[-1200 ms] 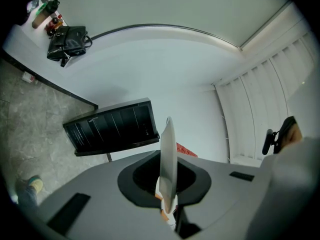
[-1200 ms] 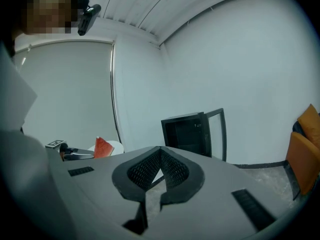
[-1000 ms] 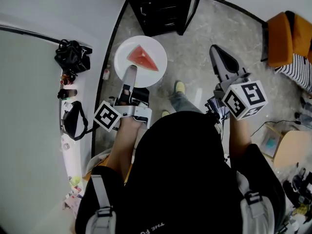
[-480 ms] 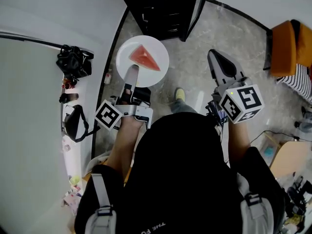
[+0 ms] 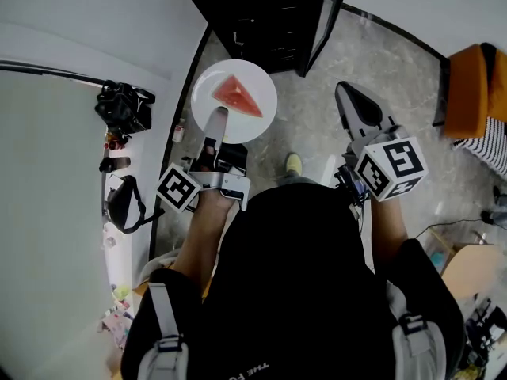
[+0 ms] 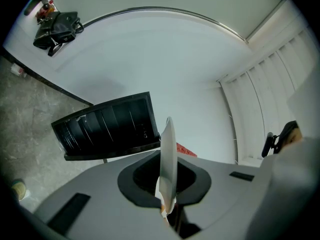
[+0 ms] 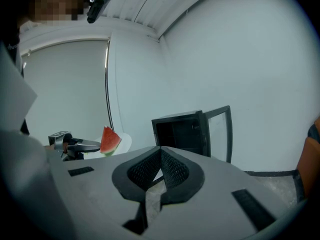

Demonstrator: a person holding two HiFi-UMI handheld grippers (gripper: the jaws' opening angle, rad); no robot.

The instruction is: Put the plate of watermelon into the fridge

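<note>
A white plate (image 5: 234,93) with a red watermelon wedge (image 5: 236,93) is held level above the floor, just in front of the black fridge (image 5: 261,18). The fridge's glass door (image 5: 329,14) stands open. My left gripper (image 5: 218,117) is shut on the plate's near rim. In the left gripper view the plate (image 6: 167,156) shows edge-on between the jaws, with the watermelon (image 6: 186,150) behind it. My right gripper (image 5: 358,105) hangs to the right of the plate, shut on nothing. The right gripper view shows the fridge (image 7: 180,131), the watermelon (image 7: 109,140) and my right gripper (image 7: 160,151).
A white counter at the left carries a black bag (image 5: 123,105) and another dark strap bag (image 5: 119,200). A small bottle (image 5: 178,131) stands on the floor by the wall. The person's shoe (image 5: 293,163) is below the plate. An orange seat (image 5: 475,77) stands at the right.
Both grippers and the plate have moved forward toward the open fridge, which now looms larger at the top of the head view. The grip on the plate is unchanged.
</note>
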